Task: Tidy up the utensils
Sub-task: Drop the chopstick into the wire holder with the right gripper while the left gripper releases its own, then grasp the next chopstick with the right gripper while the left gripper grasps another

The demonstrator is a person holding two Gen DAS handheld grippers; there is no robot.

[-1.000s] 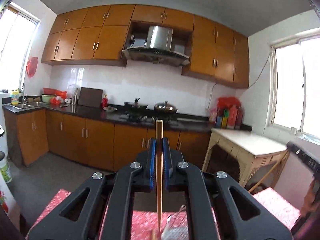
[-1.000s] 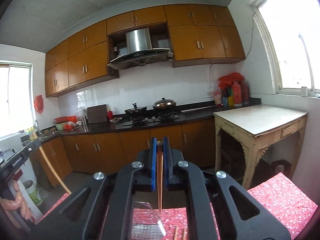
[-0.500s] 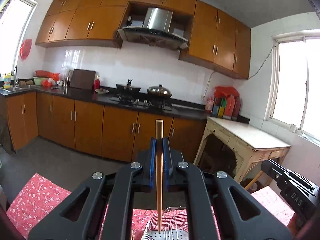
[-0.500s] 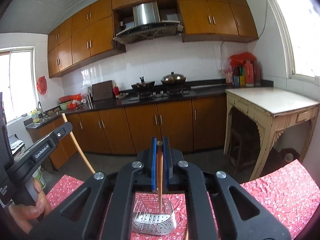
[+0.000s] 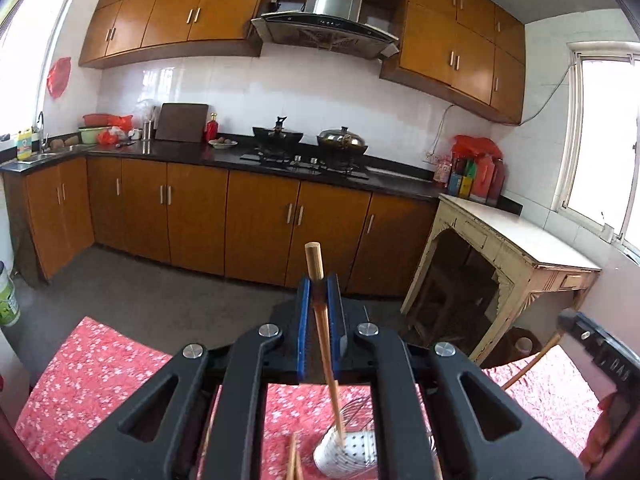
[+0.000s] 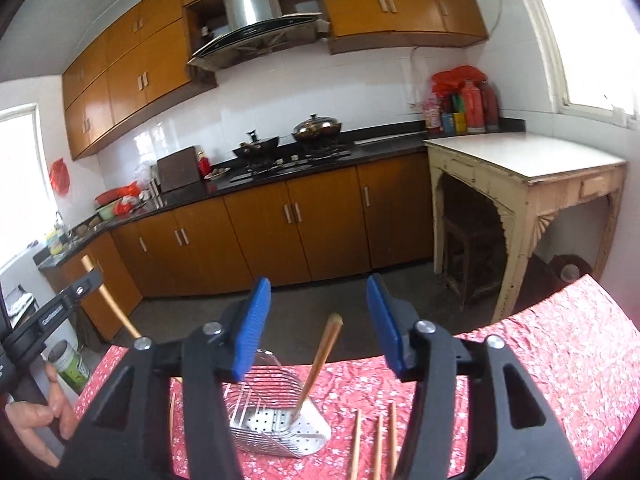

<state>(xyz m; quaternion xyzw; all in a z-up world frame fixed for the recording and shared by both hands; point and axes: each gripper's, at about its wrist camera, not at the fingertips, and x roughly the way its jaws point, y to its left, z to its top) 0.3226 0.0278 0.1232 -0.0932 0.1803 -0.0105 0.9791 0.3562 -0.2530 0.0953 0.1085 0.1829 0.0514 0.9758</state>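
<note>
My left gripper [image 5: 320, 292] is shut on a wooden chopstick [image 5: 325, 344] whose lower tip reaches into the metal wire utensil holder [image 5: 348, 452] below. My right gripper [image 6: 316, 320] is open and empty above the same holder [image 6: 276, 416]. One chopstick [image 6: 320, 360] leans inside the holder, free of the jaws. Three more chopsticks [image 6: 376, 444] lie on the red floral tablecloth [image 6: 560, 360] to the holder's right. The left gripper and its chopstick [image 6: 108, 304] show at the left of the right wrist view.
The table's far edge drops to a grey floor. Beyond stand brown kitchen cabinets [image 5: 260, 224] with a stove and pots, and a cream side table [image 5: 516, 244] at the right. Another chopstick [image 6: 172, 420] lies left of the holder.
My right gripper has opened and let its chopstick drop into the holder. My left gripper has tilted downward, bringing its chopstick tip into the holder.
</note>
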